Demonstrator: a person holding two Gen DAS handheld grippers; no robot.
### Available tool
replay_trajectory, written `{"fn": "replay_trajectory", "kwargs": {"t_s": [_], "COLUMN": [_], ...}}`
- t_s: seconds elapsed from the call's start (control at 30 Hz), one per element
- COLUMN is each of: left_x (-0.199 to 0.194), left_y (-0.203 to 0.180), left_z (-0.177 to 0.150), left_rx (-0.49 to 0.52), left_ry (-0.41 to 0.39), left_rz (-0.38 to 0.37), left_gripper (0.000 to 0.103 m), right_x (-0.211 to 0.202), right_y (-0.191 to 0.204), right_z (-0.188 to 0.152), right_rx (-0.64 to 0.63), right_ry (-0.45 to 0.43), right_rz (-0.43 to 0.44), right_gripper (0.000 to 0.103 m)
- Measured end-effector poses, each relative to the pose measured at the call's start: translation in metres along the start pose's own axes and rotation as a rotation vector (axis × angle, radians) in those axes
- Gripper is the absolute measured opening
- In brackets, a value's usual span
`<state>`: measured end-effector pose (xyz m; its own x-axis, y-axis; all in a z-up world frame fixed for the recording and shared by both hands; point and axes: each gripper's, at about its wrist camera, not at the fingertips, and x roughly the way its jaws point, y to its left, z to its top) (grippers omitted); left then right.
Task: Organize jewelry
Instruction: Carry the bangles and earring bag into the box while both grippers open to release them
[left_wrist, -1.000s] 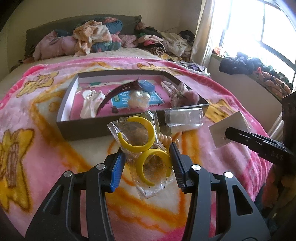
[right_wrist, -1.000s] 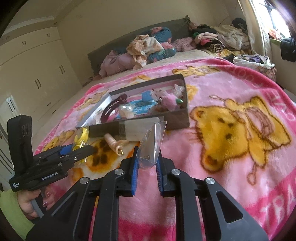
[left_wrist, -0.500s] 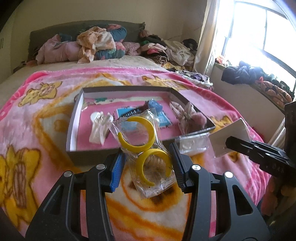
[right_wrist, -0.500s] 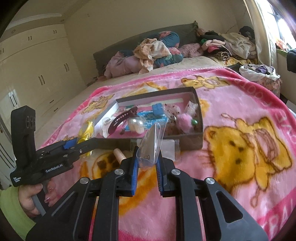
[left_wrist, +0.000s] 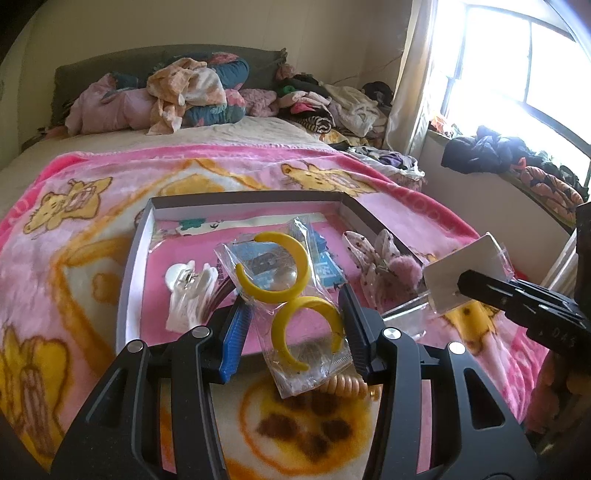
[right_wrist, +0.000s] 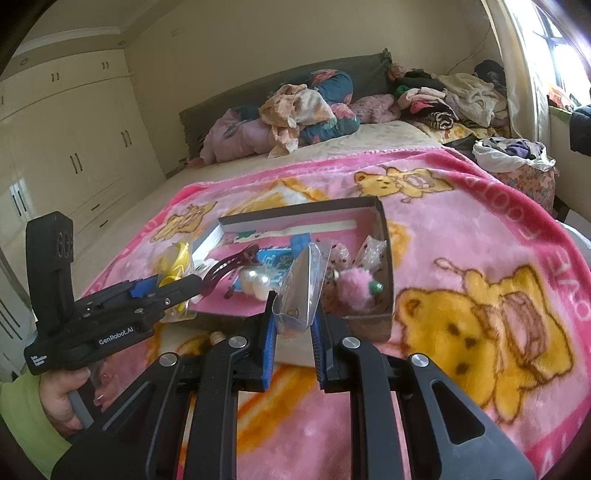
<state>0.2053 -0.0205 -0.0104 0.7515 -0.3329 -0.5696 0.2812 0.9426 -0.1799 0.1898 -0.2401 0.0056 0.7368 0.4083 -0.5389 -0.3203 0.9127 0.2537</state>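
Left gripper (left_wrist: 295, 325) is clamped on the clear packet of yellow hoop earrings (left_wrist: 291, 295), hanging just over the near edge of the grey box (left_wrist: 127, 280) on the pink blanket (left_wrist: 55, 295). I'd carry it further in before letting go so it doesn't catch the wall or bury the white hair claw (left_wrist: 188, 291). Right gripper (right_wrist: 293, 328) pinches a small clear card packet (right_wrist: 301, 288) edge-on above the box's near-right corner; drop that flat beside the fuzzy pink thing (right_wrist: 352, 288).

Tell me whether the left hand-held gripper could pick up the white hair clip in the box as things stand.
Probably not yet. The left hand-held gripper is shut on a bag of yellow earrings. The white hair clip lies uncovered in the box, so the way is free once the bag is dropped.
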Motion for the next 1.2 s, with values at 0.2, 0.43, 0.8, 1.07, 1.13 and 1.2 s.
{"fn": "replay_trajectory", "kwargs": {"t_s": [0.2,0.43,0.8,1.07,1.13,1.2], "left_x": [0.014,0.026,0.044,0.055,0.057,0.058], "left_y": [-0.001,0.001,0.011,0.022,0.025,0.027], "left_z": [0.004,0.003,0.003,0.006,0.006,0.006], "left_rx": [0.001,-0.003,-0.029,-0.048,-0.055,-0.062], "left_ry": [0.011,0.032,0.056,0.066,0.071,0.074], "left_rz": [-0.002,0.002,0.024,0.046,0.051,0.055], "left_gripper": [0.038,0.038,0.039,0.039,0.039,0.039], "right_x": [0.008,0.02,0.051,0.078,0.085,0.092], "right_y": [-0.005,-0.013,-0.02,-0.02,-0.019,-0.017], "right_z": [0.011,0.021,0.027,0.028,0.028,0.029], "right_rx": [0.001,0.003,0.013,0.026,0.028,0.025], "right_ry": [-0.001,0.004,0.053,0.108,0.119,0.131], "right_rz": [-0.017,-0.028,-0.03,-0.015,-0.007,-0.003], "right_gripper": [0.017,0.017,0.017,0.017,0.017,0.017]}}
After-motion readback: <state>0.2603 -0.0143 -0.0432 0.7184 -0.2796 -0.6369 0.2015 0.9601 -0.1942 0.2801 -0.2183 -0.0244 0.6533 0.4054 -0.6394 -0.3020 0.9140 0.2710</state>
